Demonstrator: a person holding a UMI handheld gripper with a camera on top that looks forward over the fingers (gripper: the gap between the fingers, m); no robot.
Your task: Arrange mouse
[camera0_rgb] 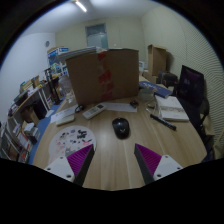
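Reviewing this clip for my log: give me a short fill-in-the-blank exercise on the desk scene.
1. The black computer mouse lies on the light wooden table just ____ of the hand-held gripper.
2. The hand-held gripper's fingers are ____, holding nothing.
3. Beyond the mouse stands a large brown ____ box.

Missing words: ahead; open; cardboard

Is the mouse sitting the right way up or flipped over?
Right way up. The mouse rests on the wooden table with its rounded black back facing up, beyond the open claw.
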